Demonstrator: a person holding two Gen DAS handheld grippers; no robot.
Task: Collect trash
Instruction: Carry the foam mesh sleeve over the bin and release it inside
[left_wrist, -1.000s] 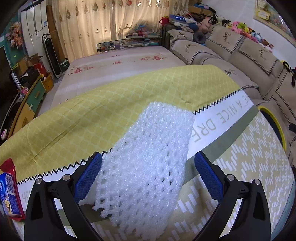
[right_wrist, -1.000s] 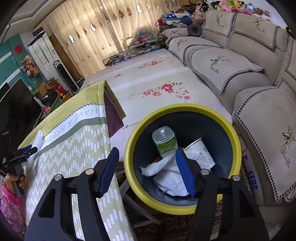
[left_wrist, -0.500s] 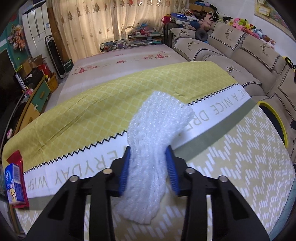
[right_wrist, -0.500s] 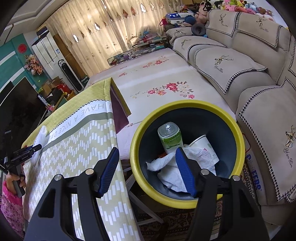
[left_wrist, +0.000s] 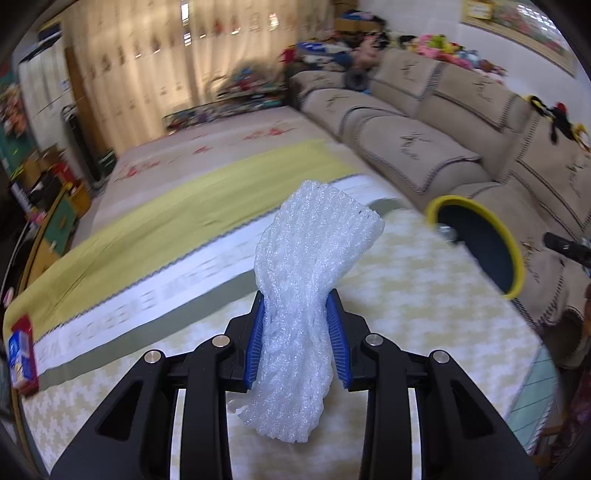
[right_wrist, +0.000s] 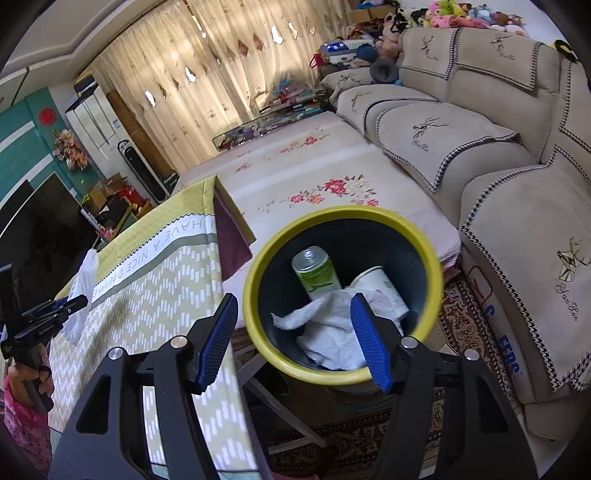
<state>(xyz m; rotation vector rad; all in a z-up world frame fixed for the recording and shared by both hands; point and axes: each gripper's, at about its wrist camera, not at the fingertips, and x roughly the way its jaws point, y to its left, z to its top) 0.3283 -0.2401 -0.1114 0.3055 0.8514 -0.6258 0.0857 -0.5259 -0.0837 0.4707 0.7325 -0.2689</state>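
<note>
- Foam netting (left_wrist: 303, 295), the white fruit-wrap kind, is now pinched at its waist between the blue pads of the left tongs (left_wrist: 298, 338); a second ago it lay flat on the desk (left_wrist: 424, 302) between wide-open jaws.
- Both ends of the netting hang free, one flopping up and forward, the other drooping below the pads, and it looks lifted clear of the patterned cloth.
- Left view has swung toward the yellow-rimmed bin (left_wrist: 513, 254), which now shows past the desk's right edge.
- Right tongs (right_wrist: 295, 339) sit about half open with nothing between them, above the bin (right_wrist: 258, 321), much as before.
- Bin already holds a can (right_wrist: 316, 271), a paper cup (right_wrist: 373, 278) and crumpled tissue (right_wrist: 325, 328).
- Pickup looks done; what remains is carrying the netting over the rim and letting go.
- A red and blue packet (left_wrist: 22, 354) is still on the desk's far left.
</note>
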